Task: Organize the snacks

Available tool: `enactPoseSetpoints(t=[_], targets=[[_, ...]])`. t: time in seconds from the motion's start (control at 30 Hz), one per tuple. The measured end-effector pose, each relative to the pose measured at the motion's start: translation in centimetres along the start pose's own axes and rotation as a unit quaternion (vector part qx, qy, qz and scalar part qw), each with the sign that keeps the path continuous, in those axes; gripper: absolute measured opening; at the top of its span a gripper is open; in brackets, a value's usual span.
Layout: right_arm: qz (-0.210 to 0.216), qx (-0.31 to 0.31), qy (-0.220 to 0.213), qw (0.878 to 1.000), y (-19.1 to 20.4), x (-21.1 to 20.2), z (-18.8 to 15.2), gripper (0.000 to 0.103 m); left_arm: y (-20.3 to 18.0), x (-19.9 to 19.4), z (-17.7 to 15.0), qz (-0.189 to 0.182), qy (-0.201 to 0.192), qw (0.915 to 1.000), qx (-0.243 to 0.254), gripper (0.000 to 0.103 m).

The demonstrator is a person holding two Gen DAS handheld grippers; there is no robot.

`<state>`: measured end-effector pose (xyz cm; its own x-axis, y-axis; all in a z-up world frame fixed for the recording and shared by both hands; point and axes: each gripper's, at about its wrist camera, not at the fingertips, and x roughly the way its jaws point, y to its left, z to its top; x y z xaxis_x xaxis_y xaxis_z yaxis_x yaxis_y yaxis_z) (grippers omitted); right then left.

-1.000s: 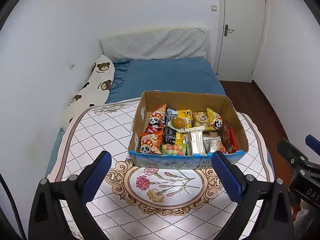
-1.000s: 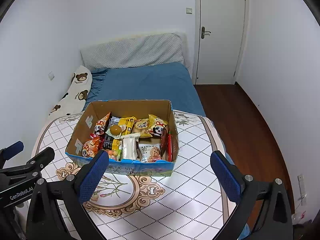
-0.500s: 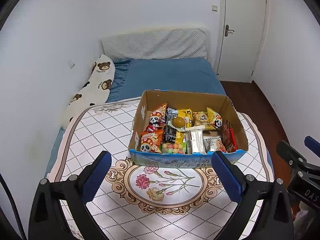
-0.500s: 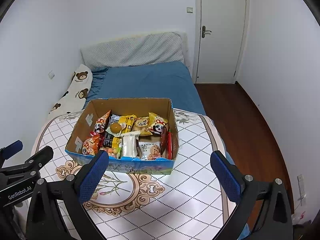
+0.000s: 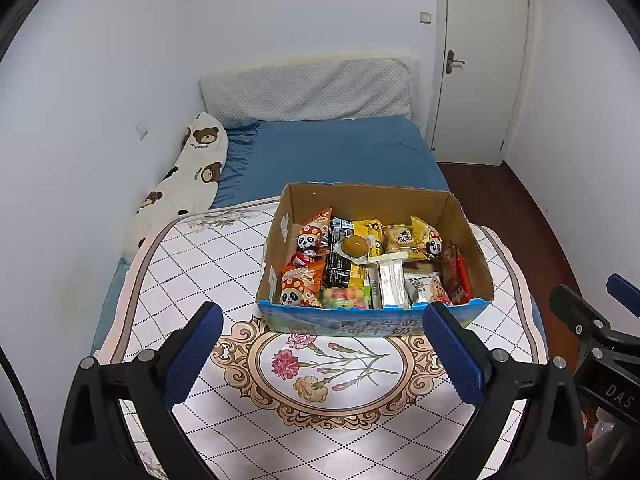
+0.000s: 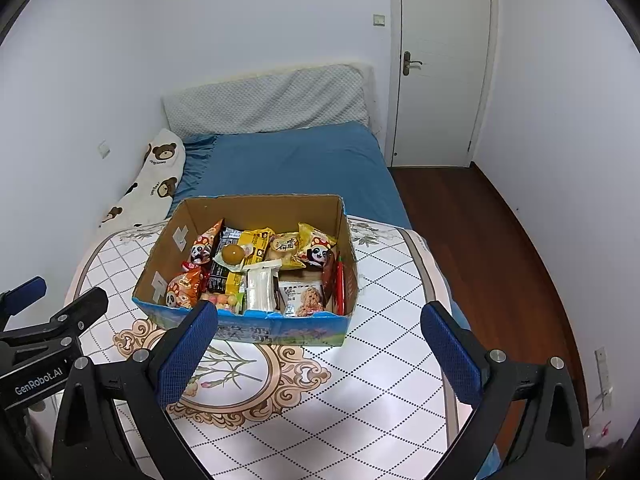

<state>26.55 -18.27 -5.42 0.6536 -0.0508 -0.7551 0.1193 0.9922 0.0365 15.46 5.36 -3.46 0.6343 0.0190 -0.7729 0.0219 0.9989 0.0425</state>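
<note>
A cardboard box [image 5: 368, 200] with a blue front stands on the patterned table; it also shows in the right wrist view [image 6: 256, 208]. It holds several snack packets: orange panda bags [image 5: 300, 282], a yellow panda bag [image 5: 428, 236], a round brown snack [image 5: 354, 245], a white packet [image 5: 390, 282] and red sticks [image 5: 458, 270]. My left gripper [image 5: 324, 356] is open and empty, in front of the box. My right gripper [image 6: 318, 352] is open and empty, in front of the box's right part.
The table [image 5: 200, 264] has a white checked cloth with a flower medallion [image 5: 328, 364]. Behind it is a blue bed [image 5: 336, 156] with a bear pillow [image 5: 188, 176]. A white door [image 5: 480, 60] and wooden floor [image 6: 480, 240] lie to the right.
Both grippers have drawn back slightly from the box and stay open. The box and snacks have not moved.
</note>
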Motion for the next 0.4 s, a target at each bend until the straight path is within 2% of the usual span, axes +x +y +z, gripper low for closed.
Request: enactPoseSetpoints(t=[0.4], targets=[[-0.001,0.003,-0.001,1.0,0.06,-0.24,-0.22,0.103,-0.04,-0.42,0.0,-0.003,-0.007,1.0,0.003,0.103]])
